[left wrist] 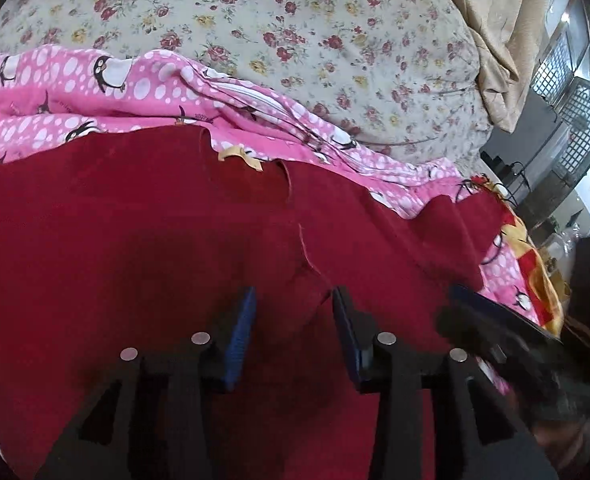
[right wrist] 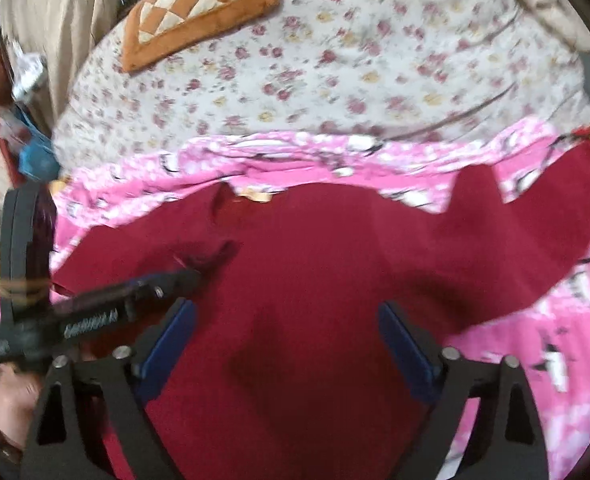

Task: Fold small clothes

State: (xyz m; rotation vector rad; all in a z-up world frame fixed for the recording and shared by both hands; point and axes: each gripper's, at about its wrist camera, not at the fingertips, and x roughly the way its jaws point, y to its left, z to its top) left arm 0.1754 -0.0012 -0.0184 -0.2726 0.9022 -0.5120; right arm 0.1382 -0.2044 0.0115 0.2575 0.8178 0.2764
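Observation:
A dark red garment (left wrist: 135, 220) lies spread on a pink penguin-print sheet (left wrist: 75, 80); it also shows in the right wrist view (right wrist: 315, 240). My left gripper (left wrist: 293, 300) hovers just over the red cloth, its jaws partly apart with a raised fold of cloth between them, not clamped. My right gripper (right wrist: 285, 312) is wide open above the middle of the garment, holding nothing. The right gripper shows blurred at the right edge of the left wrist view (left wrist: 495, 332), and the left gripper shows at the left of the right wrist view (right wrist: 167, 280).
A floral bedsheet (left wrist: 295, 20) covers the bed beyond the pink sheet. An orange checkered cushion (right wrist: 203, 4) lies at the far side. A beige curtain (left wrist: 499, 32) and wire baskets (left wrist: 575, 92) stand to the right.

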